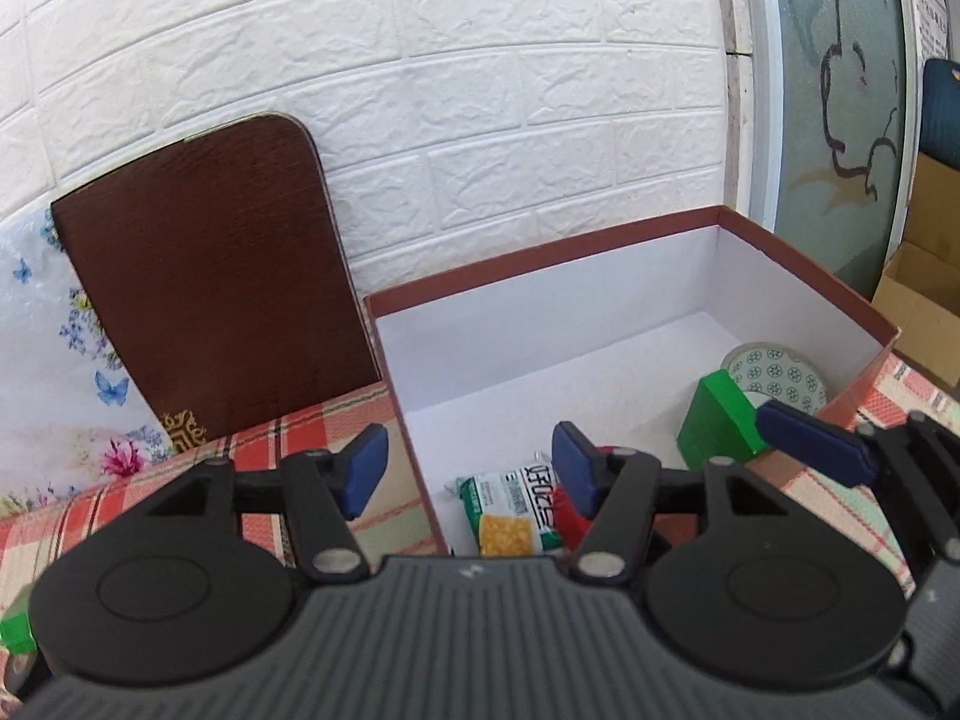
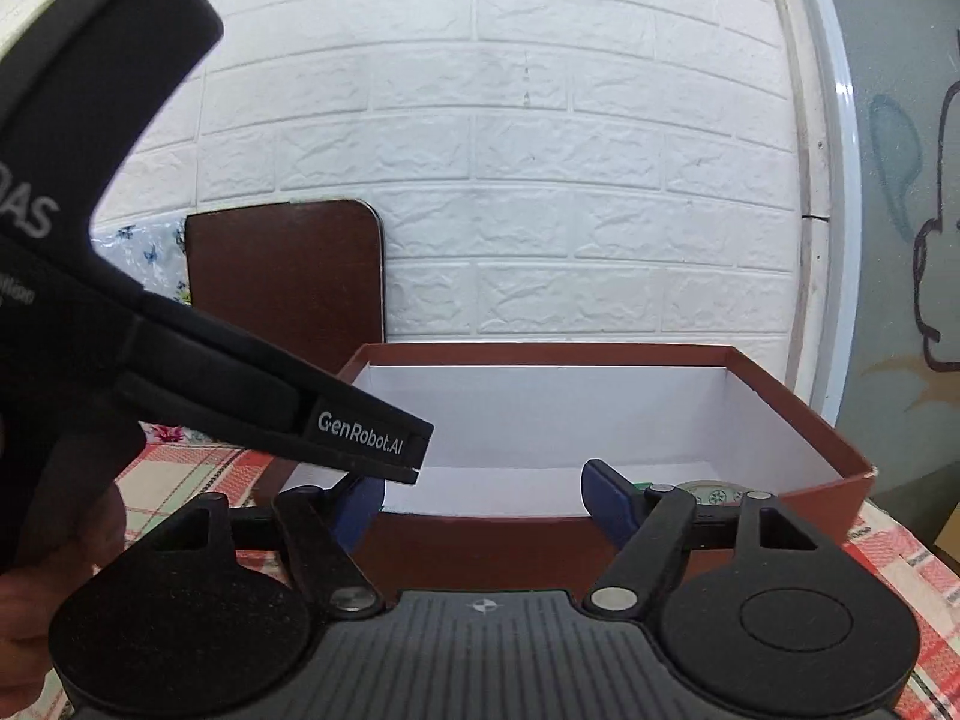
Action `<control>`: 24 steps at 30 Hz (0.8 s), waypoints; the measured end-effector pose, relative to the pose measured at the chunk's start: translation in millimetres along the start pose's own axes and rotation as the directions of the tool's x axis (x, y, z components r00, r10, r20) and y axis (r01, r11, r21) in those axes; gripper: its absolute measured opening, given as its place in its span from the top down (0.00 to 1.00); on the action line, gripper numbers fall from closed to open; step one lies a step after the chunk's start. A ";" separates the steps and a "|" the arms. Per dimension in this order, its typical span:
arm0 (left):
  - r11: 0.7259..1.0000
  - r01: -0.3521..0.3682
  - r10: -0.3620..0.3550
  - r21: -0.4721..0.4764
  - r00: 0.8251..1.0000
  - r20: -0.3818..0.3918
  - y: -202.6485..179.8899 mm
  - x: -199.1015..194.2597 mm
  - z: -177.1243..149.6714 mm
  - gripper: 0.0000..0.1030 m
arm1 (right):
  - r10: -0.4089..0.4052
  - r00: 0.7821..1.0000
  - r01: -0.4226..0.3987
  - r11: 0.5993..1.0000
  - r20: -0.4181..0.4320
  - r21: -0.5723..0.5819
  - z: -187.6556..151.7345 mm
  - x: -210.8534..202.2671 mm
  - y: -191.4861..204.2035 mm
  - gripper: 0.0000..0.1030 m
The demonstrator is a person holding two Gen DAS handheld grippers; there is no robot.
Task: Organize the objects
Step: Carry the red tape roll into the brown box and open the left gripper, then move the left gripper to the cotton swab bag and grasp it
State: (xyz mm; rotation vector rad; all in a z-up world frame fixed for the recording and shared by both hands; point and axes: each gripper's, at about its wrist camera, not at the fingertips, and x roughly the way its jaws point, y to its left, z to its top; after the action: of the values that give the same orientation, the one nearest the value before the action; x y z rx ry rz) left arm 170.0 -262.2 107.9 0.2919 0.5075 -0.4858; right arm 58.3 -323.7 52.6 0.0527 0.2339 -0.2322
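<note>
A red-brown box (image 1: 600, 228) with a white inside stands on the plaid tablecloth against the brick wall. In it lie a snack packet (image 1: 510, 504) with yellow corn print, a red object (image 1: 567, 519) partly hidden behind my finger, a green block (image 1: 720, 420) and a round patterned tin (image 1: 774, 372). My left gripper (image 1: 471, 471) hovers over the box's near left corner, open, with nothing between its blue pads. My right gripper (image 2: 483, 504) is open and empty at the box's (image 2: 540, 354) near wall. One of its blue fingers (image 1: 810, 441) shows beside the green block.
A dark brown board (image 1: 210, 276) leans on the wall left of the box, with a floral cloth (image 1: 36, 324) behind it. Cardboard boxes (image 1: 924, 300) stand at the right past the table edge. A green item (image 1: 12, 630) lies at the near left. The left gripper's body (image 2: 366, 438) crosses the right wrist view.
</note>
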 end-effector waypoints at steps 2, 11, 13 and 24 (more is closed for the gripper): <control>1.000 -0.002 0.002 -0.014 1.000 -0.005 3.7 -8.8 -5.5 0.39 | 0.007 1.000 -0.007 1.000 -0.001 0.021 -2.6 -12.8 0.2 0.30; 0.998 -0.015 0.013 -0.060 1.000 -0.026 20.3 -58.3 -55.9 0.39 | 0.068 0.992 -0.057 0.993 -0.109 0.107 -42.6 -59.7 15.0 0.30; 0.997 -0.024 0.020 -0.073 0.998 -0.053 25.8 -63.6 -72.9 0.39 | 0.099 0.983 -0.082 0.990 -0.158 0.111 -53.1 -65.0 24.7 0.32; 0.972 -0.160 0.123 -0.170 0.970 -0.211 95.2 -84.4 -193.1 0.35 | 0.248 0.899 -0.243 0.968 -0.361 0.060 -83.9 -72.3 86.1 0.53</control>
State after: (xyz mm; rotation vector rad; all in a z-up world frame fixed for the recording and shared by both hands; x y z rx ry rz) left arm 78.3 -76.6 4.8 0.1965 0.7179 -0.2677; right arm -8.7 -217.4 -9.8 0.1389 0.5950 0.0314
